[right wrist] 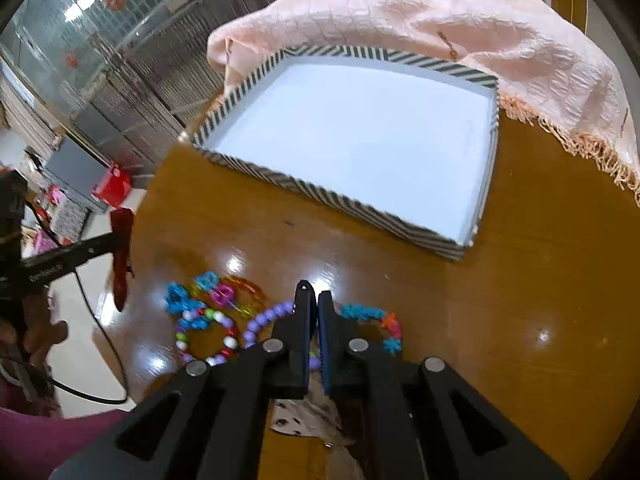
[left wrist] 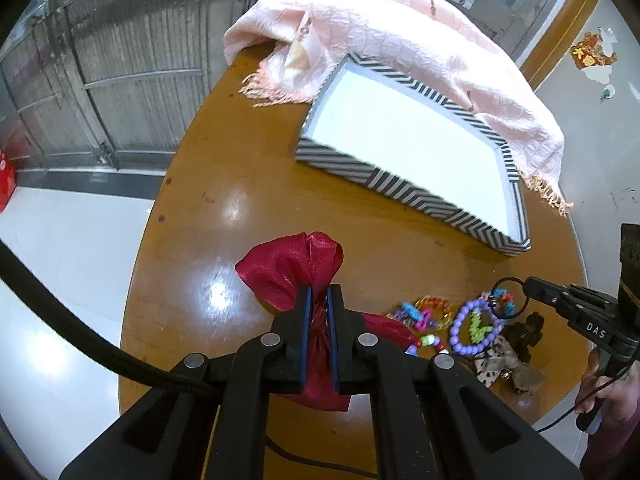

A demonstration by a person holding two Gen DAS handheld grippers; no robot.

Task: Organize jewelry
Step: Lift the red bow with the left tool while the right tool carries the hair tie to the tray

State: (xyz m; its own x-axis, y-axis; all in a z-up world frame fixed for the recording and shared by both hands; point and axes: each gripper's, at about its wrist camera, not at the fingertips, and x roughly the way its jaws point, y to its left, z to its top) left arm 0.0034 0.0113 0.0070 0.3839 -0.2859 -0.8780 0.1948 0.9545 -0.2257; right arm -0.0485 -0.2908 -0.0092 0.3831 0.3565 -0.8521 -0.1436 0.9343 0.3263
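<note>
Left wrist view: left tongs [left wrist: 319, 300] clamped on neck of red organza pouch [left wrist: 292, 270], lifted over counter [left wrist: 208, 216]; keep it steady. Bracelet pile [left wrist: 452, 320] lies near the striped tray [left wrist: 332, 160].

Right wrist view: right tongs [right wrist: 314, 306] closed, apparently empty, above purple bead bracelet [right wrist: 262, 322]. Reopen, straddle one strand only.

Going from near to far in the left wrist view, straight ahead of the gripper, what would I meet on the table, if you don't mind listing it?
left gripper shut on the red pouch → bare wooden table → striped tray → pink scarf.
</note>
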